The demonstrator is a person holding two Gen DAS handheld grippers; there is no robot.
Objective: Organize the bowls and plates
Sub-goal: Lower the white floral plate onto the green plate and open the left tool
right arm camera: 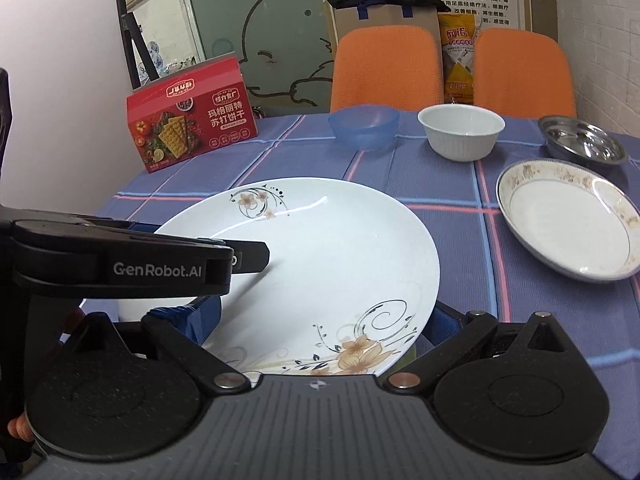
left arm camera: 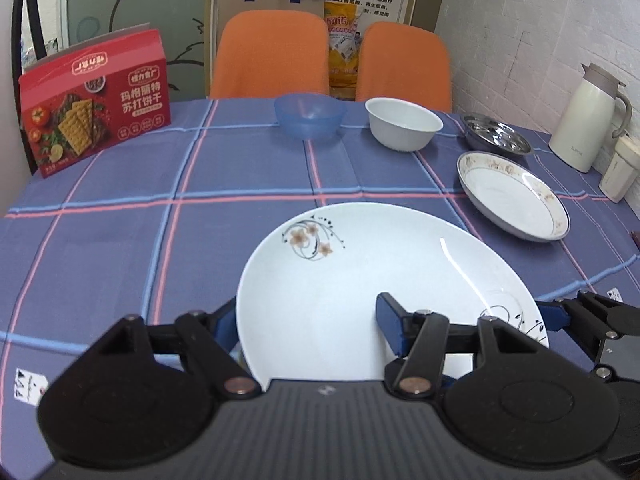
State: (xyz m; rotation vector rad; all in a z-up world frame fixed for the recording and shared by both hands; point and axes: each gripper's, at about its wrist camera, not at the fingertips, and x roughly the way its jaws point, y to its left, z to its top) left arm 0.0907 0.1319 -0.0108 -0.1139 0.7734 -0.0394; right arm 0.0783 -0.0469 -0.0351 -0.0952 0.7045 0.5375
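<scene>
1. Plate, the big white one with flower prints, sits at the near edge of the table, caught between both grippers; can't tell if it's clear of the checked cloth or touching it.
2. Left gripper is clamped on plate; one finger lies on top of the white face, the other goes under the rim and is mostly hidden; jaws about halfway apart with the rim between them.
3. Right gripper does the same on the other side, clamped on plate; one blue pad sits over the near face, the other finger is tucked below the rim on the right.
4. From the right wrist view the left gripper comes in from the left, its top finger flat on the plate; a bit of the person's hand shows at the bottom left corner.
5. Further back on the table: blue bowl and white bowl side by side, apart from each other; steel dish to their right; patterned plate just in front of the dish, well apart from the big plate.
6. Red cracker box stands upright at the far left; cream jug at the far right by the wall; two orange chairs behind the table.
</scene>
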